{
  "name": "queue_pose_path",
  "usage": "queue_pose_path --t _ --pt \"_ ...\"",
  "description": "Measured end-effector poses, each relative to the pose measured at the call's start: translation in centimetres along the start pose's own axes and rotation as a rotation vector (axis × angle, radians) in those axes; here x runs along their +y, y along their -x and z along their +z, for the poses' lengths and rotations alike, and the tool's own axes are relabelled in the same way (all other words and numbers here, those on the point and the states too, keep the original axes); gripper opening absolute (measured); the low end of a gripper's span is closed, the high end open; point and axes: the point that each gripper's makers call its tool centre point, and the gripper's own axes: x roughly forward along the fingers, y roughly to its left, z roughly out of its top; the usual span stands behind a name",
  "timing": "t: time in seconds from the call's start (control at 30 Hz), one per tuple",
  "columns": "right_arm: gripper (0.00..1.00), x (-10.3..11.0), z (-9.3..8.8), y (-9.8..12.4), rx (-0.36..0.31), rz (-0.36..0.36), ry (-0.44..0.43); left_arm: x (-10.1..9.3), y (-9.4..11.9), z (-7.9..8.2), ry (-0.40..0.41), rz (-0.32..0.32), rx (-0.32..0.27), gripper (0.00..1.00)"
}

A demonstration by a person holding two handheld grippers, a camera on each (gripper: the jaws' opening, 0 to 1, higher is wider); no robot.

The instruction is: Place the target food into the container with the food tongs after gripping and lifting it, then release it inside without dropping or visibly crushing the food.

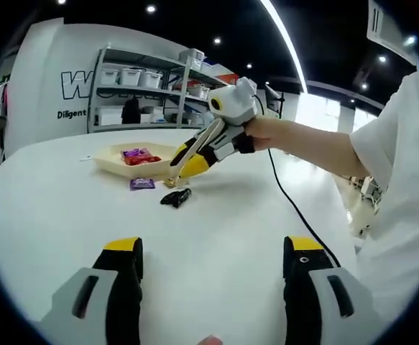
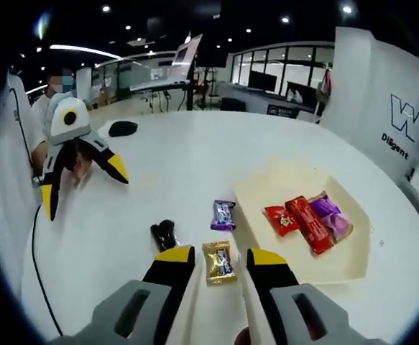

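Right gripper (image 2: pixel 220 257) hovers low, jaws narrowly apart around a gold candy (image 2: pixel 218 262) on the table (image 2: pixel 173 165), not gripping. Tray (image 2: pixel 353 266) just beside. Left gripper (image 1: pixel 213 251) wide, holding nothing, well back.

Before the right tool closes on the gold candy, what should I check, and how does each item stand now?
1. Right tool open: ok.
2. Gold candy between its tips: ok.
3. Tips touching the candy: cannot tell.
4. Purple candy and black candy outside the tips: ok.
5. Tray has bare floor for a drop: ok.
6. Left tool open, holding nothing, away from the tray: ok.
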Motion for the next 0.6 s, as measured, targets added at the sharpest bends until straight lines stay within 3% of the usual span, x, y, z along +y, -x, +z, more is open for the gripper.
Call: queue_pose_path --t 0.6 --pt "0.17 0.51 0.13 -0.18 0.042 0.054 -0.008 0.36 -0.15 -0.1 0.011 -0.001 -0.004 0.78"
